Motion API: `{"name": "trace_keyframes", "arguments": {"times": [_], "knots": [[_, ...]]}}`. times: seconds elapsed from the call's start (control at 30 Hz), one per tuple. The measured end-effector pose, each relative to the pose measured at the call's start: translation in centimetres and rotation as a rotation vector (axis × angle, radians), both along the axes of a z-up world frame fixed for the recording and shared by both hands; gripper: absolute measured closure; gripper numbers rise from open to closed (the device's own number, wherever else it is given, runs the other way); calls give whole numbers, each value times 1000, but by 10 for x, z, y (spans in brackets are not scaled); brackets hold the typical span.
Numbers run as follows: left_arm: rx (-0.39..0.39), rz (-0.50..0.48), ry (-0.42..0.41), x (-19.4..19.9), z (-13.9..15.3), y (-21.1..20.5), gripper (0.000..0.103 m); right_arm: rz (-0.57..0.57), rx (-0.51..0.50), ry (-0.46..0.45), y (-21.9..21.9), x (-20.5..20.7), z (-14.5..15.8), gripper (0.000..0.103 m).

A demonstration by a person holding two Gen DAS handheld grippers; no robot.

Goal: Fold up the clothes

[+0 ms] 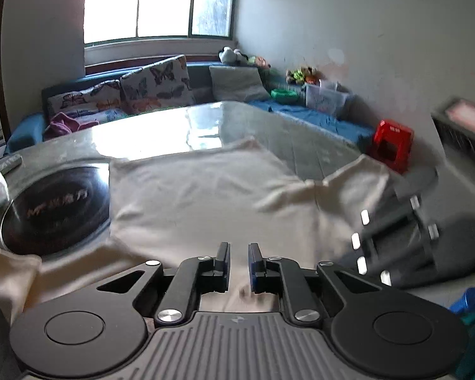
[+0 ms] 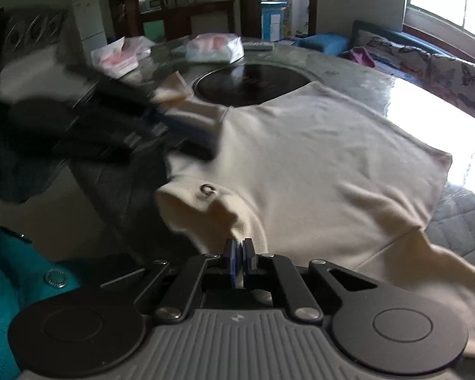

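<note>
A cream shirt (image 1: 205, 190) (image 2: 316, 158) lies spread on the glass-topped table (image 1: 161, 133). In the left wrist view my left gripper (image 1: 239, 253) sits at the shirt's near edge, its jaws a narrow gap apart with cloth filling the gap. The right wrist view shows it blurred at the left (image 2: 177, 120), holding a raised strip of the shirt by the sleeve. My right gripper (image 2: 238, 247) is shut on a pinched-up fold at the shirt's near edge, beside a small dark ring mark (image 2: 207, 191). It appears blurred at the right of the left wrist view (image 1: 392, 231).
A round black hob plate (image 1: 53, 209) (image 2: 253, 82) is set into the table beside the shirt. Tissue packs (image 2: 215, 47) lie beyond it. A sofa with butterfly cushions (image 1: 155, 85) runs behind the table, and a red stool (image 1: 392, 145) stands on the floor. A teal sleeve (image 2: 3, 285) shows low left.
</note>
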State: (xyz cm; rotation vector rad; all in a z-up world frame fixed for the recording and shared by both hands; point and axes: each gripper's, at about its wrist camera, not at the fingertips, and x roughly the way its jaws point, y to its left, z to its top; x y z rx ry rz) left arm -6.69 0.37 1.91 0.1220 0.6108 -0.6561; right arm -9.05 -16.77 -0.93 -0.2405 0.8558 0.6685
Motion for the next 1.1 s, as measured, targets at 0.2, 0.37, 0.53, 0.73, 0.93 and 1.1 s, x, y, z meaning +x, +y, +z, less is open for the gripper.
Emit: {"name": "trace_keyframes", "arguments": {"times": [0.2,0.37,0.53,0.73,0.93,1.1], "knots": [[19,-47,64,22,-24,-23,90,56,8,36,3,-7,1,98],[31,-73,105,15,-42,-22,89,-18,39,-19,-21,2,25,93],[30,-79,110,12,-43,-20,88,-196,38,-92,-48,41,29,92],[26,-79,115,12,-42,-20,88,-309,5,-50,-67,81,-2,91],[22,-92,129,19,-37,-21,87,-346,-15,-23,-83,74,-8,92],[10,-56,99,35,-26,-19,80,-344,4,-58,-81,83,1,83]]}}
